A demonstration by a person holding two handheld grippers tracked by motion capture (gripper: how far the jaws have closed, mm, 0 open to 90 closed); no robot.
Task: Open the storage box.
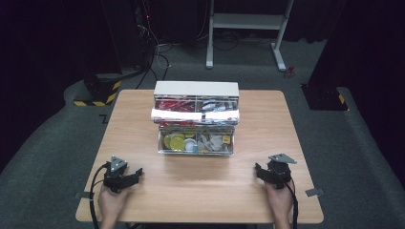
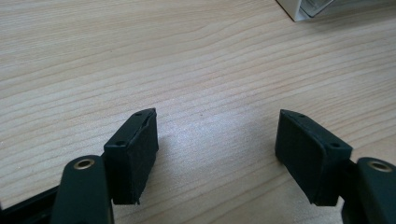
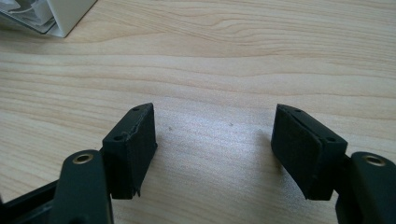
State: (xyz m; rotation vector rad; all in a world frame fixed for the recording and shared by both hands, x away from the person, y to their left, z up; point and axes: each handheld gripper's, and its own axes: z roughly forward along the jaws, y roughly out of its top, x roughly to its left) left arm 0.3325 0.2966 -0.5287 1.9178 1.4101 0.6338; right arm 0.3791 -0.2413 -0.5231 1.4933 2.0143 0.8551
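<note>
A clear tiered box (image 1: 196, 121) with a white top stands at the middle of the wooden table (image 1: 143, 124). Its lower drawer (image 1: 196, 141) is pulled out toward me and holds gold and silver coin-like pieces; the upper tier shows red and white packets. My left gripper (image 1: 135, 175) rests near the table's front left, open, with bare wood between its jaws (image 2: 215, 140). My right gripper (image 1: 259, 170) rests near the front right, open too, nothing between its jaws (image 3: 212, 137). A corner of the box (image 2: 303, 8) shows at the top of each gripper view (image 3: 44, 18).
Beyond the table stand a white metal frame (image 1: 246, 28), black stands with yellow-black striped bases (image 1: 98, 93) and cables on the grey floor. Bare tabletop lies between the grippers and on both sides of the box.
</note>
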